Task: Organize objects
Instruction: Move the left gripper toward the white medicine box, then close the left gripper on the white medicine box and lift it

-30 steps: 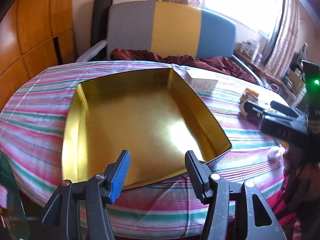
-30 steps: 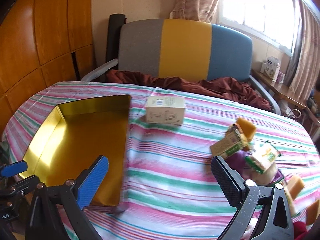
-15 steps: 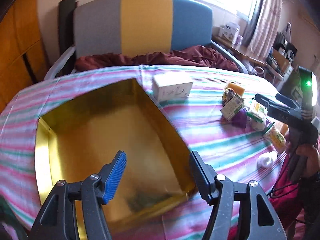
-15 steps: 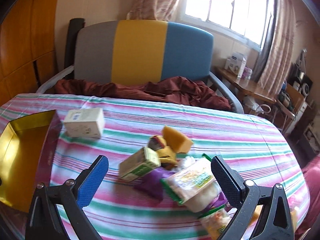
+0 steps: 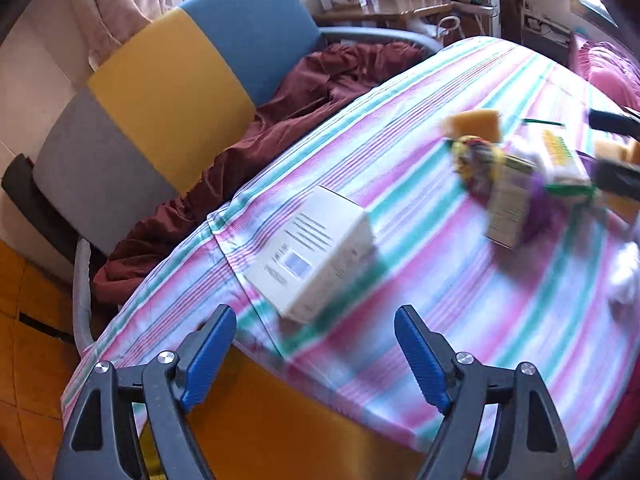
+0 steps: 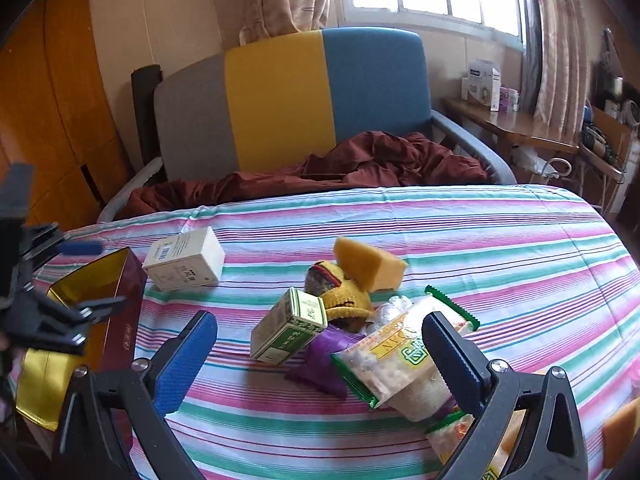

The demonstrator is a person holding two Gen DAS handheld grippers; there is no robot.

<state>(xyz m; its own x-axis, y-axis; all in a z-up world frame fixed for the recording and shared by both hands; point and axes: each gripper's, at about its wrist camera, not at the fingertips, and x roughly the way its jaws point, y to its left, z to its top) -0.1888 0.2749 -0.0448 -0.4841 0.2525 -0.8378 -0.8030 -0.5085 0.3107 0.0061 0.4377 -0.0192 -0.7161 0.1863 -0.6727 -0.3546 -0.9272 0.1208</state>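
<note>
At the left edge of the striped tablecloth [image 6: 460, 232] sits the gold tray [image 6: 100, 268], dark red on its outer wall and gold inside. As far as the frames show, the tray holds nothing, so the organizing is judged to be at its start: every loose item still lies on the cloth.

The left gripper [image 5: 316, 350] hangs above the tray's near corner. Its jaws have just been opening and stand spread wide, with nothing between them. The white box [image 5: 316, 256] lies just ahead of the blue pads, on its side, with printed text and a small label on one face. It is a rigid carton, clean and undented.

To the right, in the middle of the cloth, lies a heap: a green-and-white carton [image 6: 290, 326], a yellow knitted item [image 6: 344, 300], an orange sponge wedge [image 6: 368, 266], a purple wrapper [image 6: 324, 360] and clear snack packets [image 6: 404, 356] with green edges. These touch and overlap.

The right gripper [image 6: 320, 360] hovers over this heap, jaws spread, gripping nothing.
</note>
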